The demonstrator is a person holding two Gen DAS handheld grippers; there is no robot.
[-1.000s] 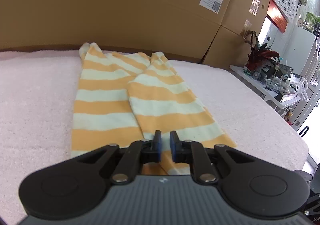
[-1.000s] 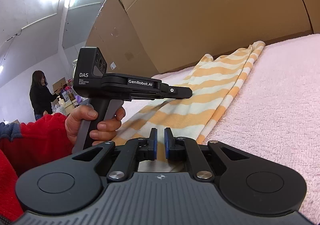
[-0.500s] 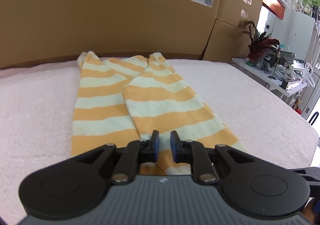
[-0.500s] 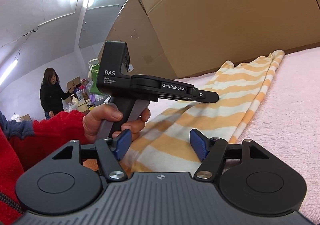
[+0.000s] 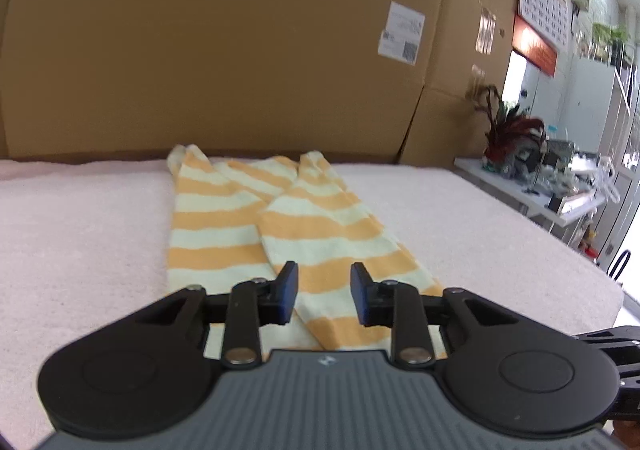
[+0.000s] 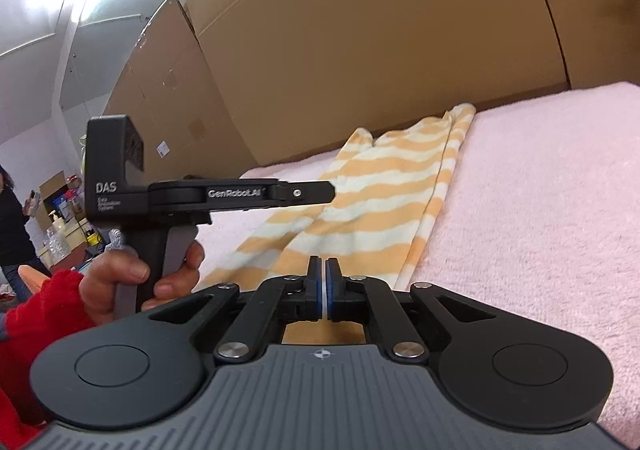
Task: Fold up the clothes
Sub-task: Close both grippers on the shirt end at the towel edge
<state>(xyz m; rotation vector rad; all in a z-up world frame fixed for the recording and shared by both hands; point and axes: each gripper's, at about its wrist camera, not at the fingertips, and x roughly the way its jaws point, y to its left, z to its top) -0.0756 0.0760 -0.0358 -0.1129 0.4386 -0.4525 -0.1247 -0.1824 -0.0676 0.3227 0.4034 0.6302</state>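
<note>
An orange-and-cream striped garment point(image 5: 328, 234) lies flat and lengthwise on the pink towelled surface point(image 5: 80, 230), folded so that one half overlaps the other. My left gripper point(image 5: 323, 290) hovers open over its near end, with nothing between the fingers. In the right wrist view the same garment point(image 6: 380, 190) runs away towards the boxes. There the left gripper point(image 6: 320, 192) shows side-on above it, held by a hand point(image 6: 120, 278) in a red sleeve. My right gripper point(image 6: 323, 286) is shut just above the garment's near edge. I see no cloth lifted by it.
Large cardboard boxes point(image 5: 240, 50) wall off the far edge of the surface. A white side table point(image 5: 532, 194) with a red plant point(image 5: 512, 130) stands to the right. A person point(image 6: 12, 218) stands far off at the left among shelves.
My left gripper went from shut to open over the garment's near end. My right gripper opened half a second ago and has shut again. Both views have tilted up slightly.
</note>
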